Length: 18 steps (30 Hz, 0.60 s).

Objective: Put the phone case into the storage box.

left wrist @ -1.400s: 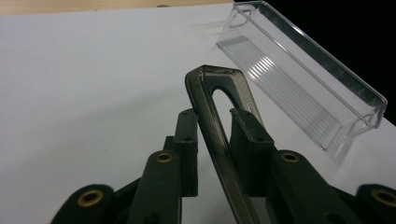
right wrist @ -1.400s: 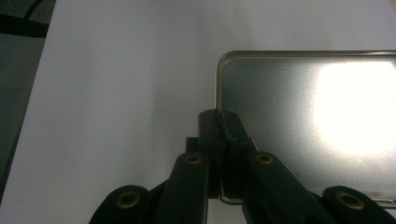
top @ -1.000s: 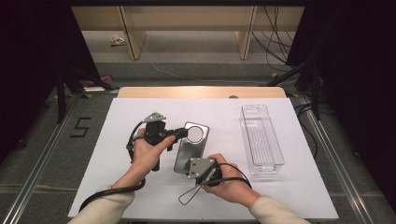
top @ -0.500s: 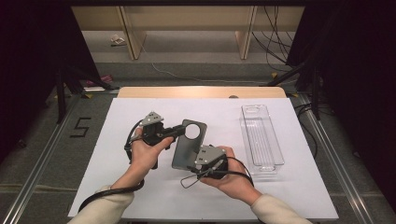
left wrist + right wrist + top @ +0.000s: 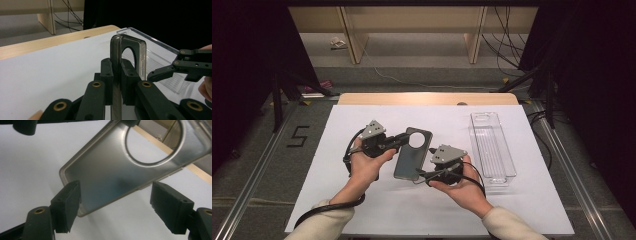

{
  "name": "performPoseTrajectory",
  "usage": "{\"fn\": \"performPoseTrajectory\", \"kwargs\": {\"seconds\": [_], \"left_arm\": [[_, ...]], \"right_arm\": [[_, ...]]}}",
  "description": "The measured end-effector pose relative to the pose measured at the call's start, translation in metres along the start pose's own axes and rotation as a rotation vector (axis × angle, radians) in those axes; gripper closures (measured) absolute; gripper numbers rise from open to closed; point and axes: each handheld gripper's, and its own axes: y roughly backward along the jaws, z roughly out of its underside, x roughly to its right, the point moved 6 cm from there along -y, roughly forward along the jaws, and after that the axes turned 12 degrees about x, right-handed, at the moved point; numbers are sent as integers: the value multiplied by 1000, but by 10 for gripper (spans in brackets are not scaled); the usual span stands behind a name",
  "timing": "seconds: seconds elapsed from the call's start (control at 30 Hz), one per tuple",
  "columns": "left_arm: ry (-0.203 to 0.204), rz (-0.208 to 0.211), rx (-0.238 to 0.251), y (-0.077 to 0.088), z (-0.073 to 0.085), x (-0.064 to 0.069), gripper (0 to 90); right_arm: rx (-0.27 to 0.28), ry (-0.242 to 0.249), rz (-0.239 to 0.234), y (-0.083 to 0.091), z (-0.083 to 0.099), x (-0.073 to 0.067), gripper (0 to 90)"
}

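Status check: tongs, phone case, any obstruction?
Left tongs shut on phone case. Right tongs just opened, off the case. Clear tray sits apart; nothing in the way.

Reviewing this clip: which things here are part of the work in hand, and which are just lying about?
In the job:
- grey phone case, clamped at its top by the left tool
- right tool, its jaws just opened, standing either side of the case's lower end without pressing

Lying about:
- clear plastic tray
- white sheet
- cables on the floor
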Motion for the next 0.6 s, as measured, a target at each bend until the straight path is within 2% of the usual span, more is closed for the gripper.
{"fn": "performPoseTrajectory", "kwargs": {"seconds": [0.27,0.3,0.6], "left_arm": [[-11,-5,38,3,-2,2,819],[-10,-7,42,4,-2,3,819],[-22,-8,51,5,2,8,818]], "right_arm": [[16,-53,24,3,0,9,263],[27,-72,41,4,-1,11,263],[59,-122,88,10,-5,25,298]]}}
